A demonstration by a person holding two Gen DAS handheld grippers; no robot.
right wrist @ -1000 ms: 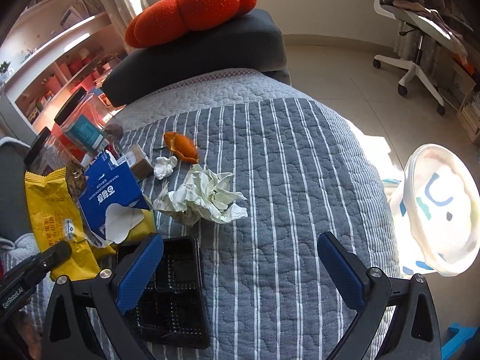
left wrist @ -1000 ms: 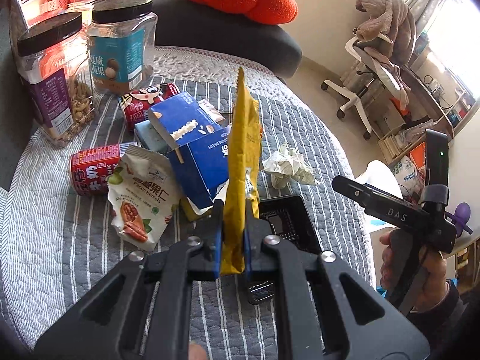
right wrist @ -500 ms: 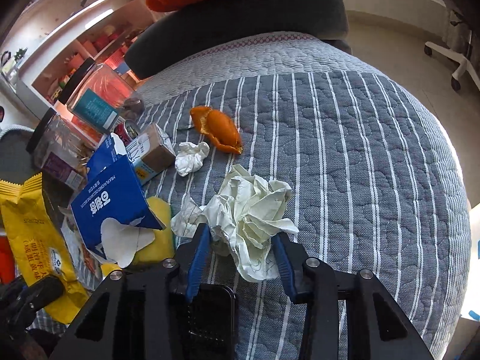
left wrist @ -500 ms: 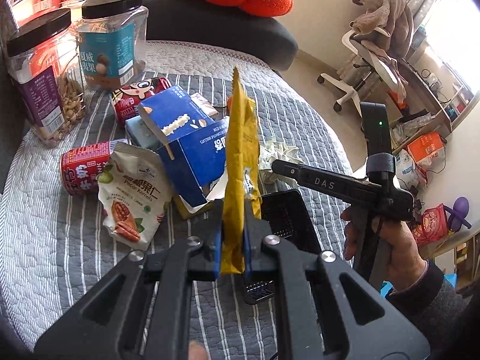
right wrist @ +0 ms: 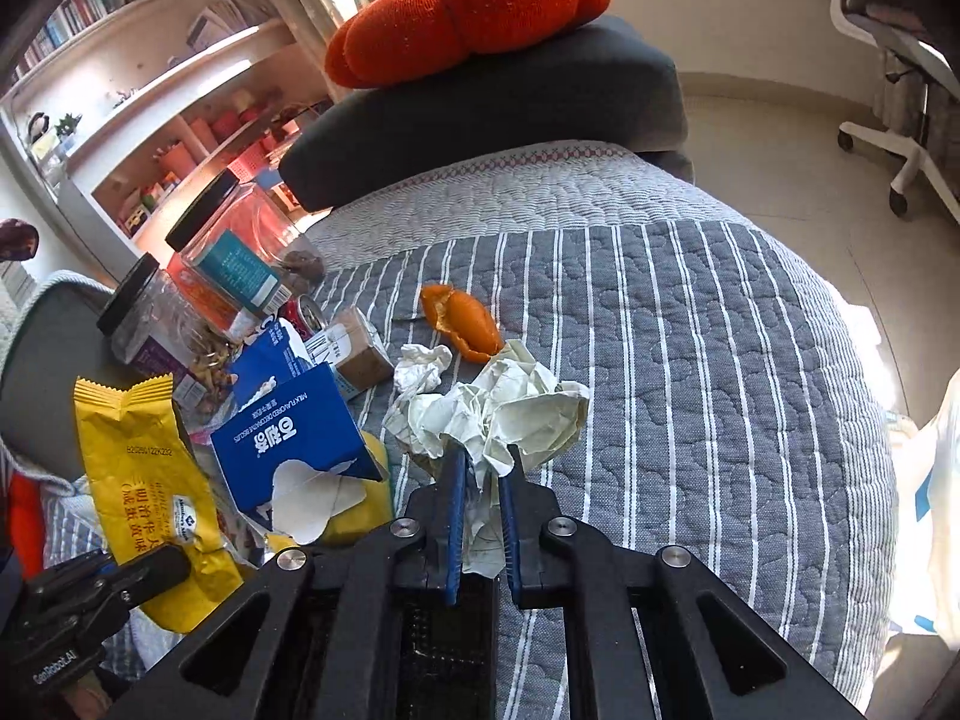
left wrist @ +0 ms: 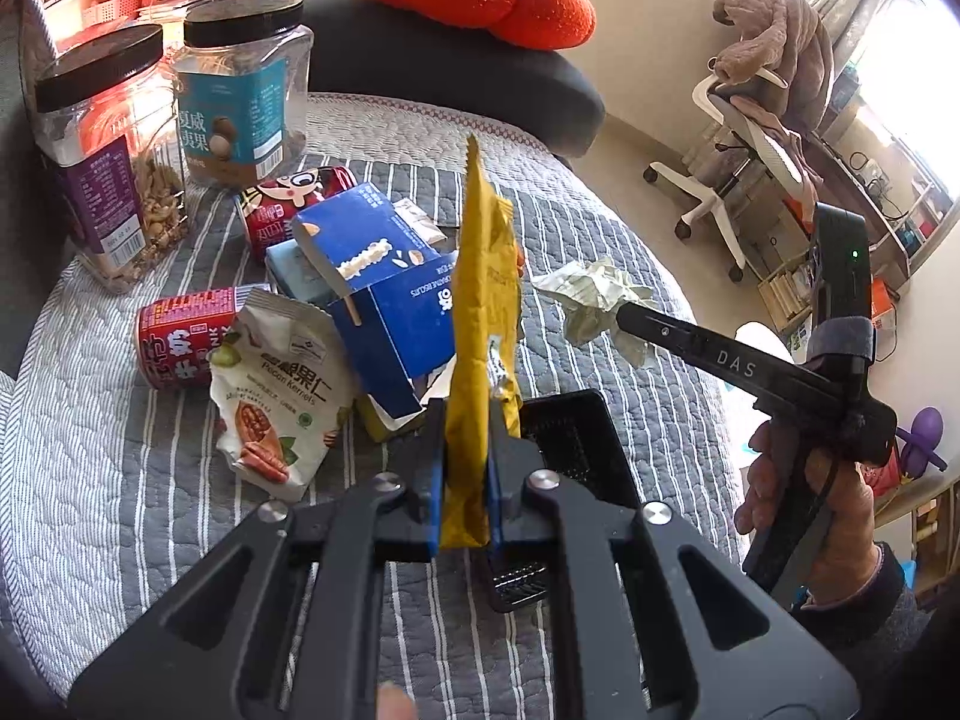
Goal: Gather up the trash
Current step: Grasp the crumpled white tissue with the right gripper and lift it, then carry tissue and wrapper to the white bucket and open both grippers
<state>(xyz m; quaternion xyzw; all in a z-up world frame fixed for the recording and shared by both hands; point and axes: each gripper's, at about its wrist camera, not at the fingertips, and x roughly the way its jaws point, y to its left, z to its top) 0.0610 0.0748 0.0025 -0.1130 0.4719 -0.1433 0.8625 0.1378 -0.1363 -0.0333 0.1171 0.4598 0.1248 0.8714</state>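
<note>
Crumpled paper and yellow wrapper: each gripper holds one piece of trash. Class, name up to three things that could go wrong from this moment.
1. The right gripper pinches only a lower fold of the crumpled paper; most of the wad bulges beyond the fingers, so it may tear or slip.
2. The yellow wrapper stands tall in the left gripper, clamped near its bottom; it could flop against the blue box.
3. The small tissue ball and orange peel lie close by and might be dragged along.

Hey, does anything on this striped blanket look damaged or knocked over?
Yes. The blue biscuit box is torn open and tipped on the pile, a red can lies on its side, and an orange peel sits loose on the blanket.
</note>
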